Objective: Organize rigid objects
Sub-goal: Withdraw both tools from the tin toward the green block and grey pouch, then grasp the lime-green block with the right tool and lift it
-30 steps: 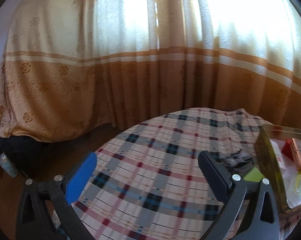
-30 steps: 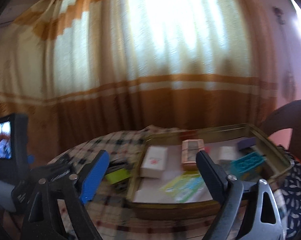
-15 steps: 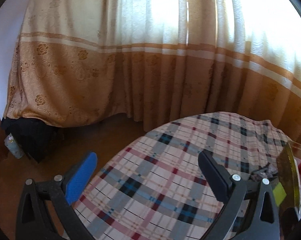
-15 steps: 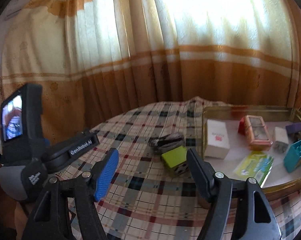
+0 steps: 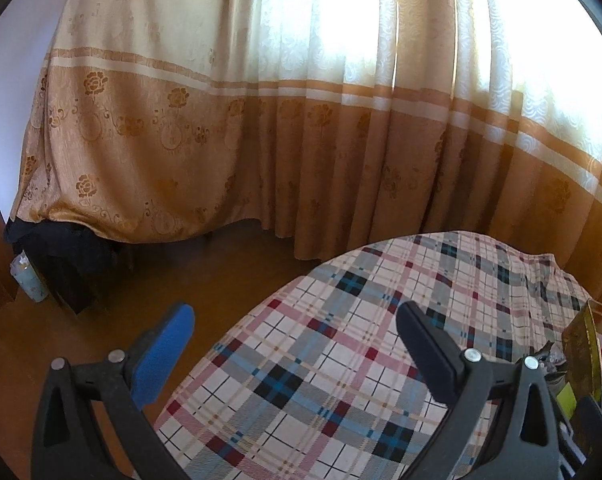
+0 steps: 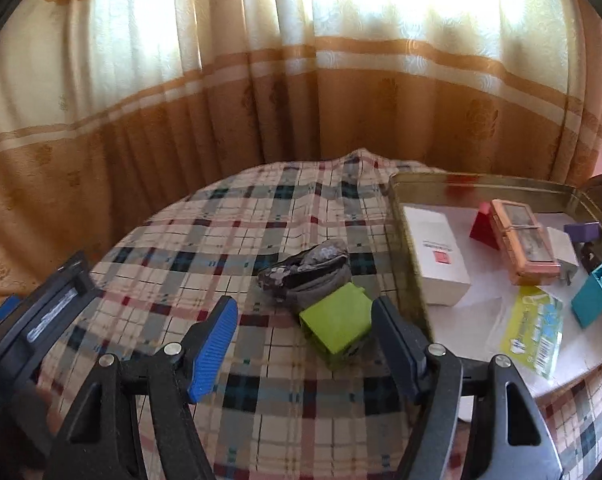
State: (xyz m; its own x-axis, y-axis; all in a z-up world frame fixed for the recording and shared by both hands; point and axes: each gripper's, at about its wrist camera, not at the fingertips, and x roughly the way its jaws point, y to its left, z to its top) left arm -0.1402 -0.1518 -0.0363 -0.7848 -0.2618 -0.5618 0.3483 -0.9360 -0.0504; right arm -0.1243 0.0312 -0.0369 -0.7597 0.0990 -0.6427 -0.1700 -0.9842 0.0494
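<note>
- The right gripper [image 6: 305, 330] hangs over the checked worktop [image 6: 229, 240], its jaws fairly wide and empty, with the green block [image 6: 337, 322] just ahead between them, untouched.
- A grey pouch [image 6: 309, 270] lies touching the block's far side.
- The metal tray [image 6: 405, 276] to the right holds a white box [image 6: 435, 258], an orange case [image 6: 523, 242] and a teal block [image 6: 591, 300].
- The left gripper [image 5: 295, 338] hovers over the worktop's edge, jaws wide and empty.

On the table [image 6: 261, 408] before me a block [image 6: 335, 322] lies just ahead of my right gripper [image 6: 305, 344], a pouch [image 6: 307, 270] touching it behind — to their right sits the tray [image 6: 405, 280], holding a box [image 6: 435, 254], a case [image 6: 523, 240] and a card [image 6: 535, 330].
</note>
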